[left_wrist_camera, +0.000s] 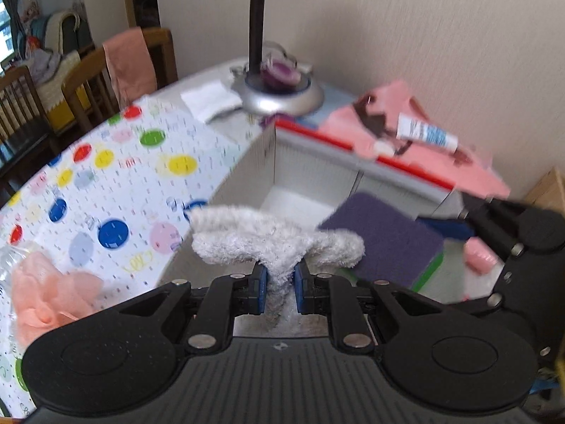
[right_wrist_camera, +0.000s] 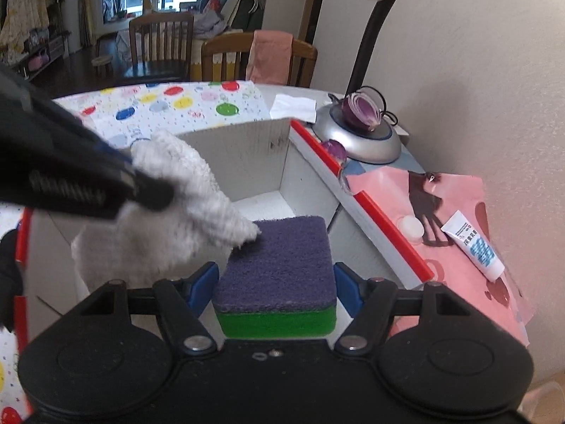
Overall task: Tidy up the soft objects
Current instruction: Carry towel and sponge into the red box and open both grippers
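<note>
Fluffy white terry cloth (left_wrist_camera: pixel 279 243) is pinched in the left gripper (left_wrist_camera: pixel 280 277); the right gripper (right_wrist_camera: pixel 275 282) clamps a purple-topped green sponge (right_wrist_camera: pixel 279 265). Both hang over the open white cardboard box (right_wrist_camera: pixel 261 148), seemingly undelivered. A peach mesh pouf (left_wrist_camera: pixel 49 289) waits on the dotted tablecloth (left_wrist_camera: pixel 106 176).

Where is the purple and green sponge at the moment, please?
The sponge sits between the right gripper's fingers, above the open white box, with the white fluffy cloth held by the left gripper touching its far-left corner.
</note>
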The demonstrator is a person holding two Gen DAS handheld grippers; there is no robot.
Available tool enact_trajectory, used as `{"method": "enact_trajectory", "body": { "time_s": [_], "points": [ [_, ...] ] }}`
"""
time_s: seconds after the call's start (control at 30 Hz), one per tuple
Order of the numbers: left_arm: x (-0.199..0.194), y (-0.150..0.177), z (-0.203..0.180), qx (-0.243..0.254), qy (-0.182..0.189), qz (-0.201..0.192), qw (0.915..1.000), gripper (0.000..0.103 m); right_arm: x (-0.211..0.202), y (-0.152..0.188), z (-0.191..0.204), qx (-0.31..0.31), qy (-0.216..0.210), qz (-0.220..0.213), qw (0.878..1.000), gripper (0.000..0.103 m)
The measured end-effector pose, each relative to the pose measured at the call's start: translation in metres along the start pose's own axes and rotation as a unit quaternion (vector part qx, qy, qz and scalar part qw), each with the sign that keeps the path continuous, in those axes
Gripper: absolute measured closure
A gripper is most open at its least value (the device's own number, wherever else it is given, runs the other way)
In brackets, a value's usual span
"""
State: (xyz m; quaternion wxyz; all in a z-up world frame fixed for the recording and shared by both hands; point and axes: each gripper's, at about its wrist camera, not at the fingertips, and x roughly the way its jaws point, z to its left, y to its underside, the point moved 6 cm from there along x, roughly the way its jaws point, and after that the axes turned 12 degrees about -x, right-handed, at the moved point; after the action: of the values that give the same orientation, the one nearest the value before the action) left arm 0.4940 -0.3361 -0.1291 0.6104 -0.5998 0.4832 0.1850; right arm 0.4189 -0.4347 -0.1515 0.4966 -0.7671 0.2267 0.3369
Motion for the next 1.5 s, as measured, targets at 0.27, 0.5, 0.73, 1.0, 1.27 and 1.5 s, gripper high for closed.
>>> {"method": "enact_trajectory", "body": {
  "time_s": [0.27, 0.5, 0.73, 1.0, 1.27, 1.5],
  "points": [
    [0.047, 0.022, 0.008, 0.004, -0.025, 0.072, 0.9971, 0.088, 0.02, 0.009, 0.003, -0.024, -0.017, 0.03, 0.999, 0.034],
    [0.066, 0.04, 0.008, 0.004, -0.031, 0.125, 0.9917, 0.088, 0.021, 0.014, 0.003, -0.029, -0.027, 0.035, 0.999, 0.032],
    [0.067, 0.047, 0.002, 0.024, -0.032, 0.129, 0.9908, 0.088, 0.011, 0.015, -0.001, -0.021, -0.023, 0.023, 0.999, 0.026],
    [0.052, 0.047, 0.002, 0.017, -0.028, 0.108, 0.9936, 0.049, -0.012, 0.015, -0.009, 0.004, -0.027, 0.0, 1.0, 0.025],
    [0.016, 0.042, 0.005, 0.001, -0.01, 0.056, 0.9984, 0.034, -0.053, 0.009, -0.017, 0.042, -0.034, -0.051, 0.997, 0.024],
    [-0.035, 0.043, 0.004, -0.001, 0.001, -0.008, 1.0, 0.034, -0.094, 0.0, -0.007, 0.056, -0.049, -0.1, 0.992, 0.02]
  ]
}}
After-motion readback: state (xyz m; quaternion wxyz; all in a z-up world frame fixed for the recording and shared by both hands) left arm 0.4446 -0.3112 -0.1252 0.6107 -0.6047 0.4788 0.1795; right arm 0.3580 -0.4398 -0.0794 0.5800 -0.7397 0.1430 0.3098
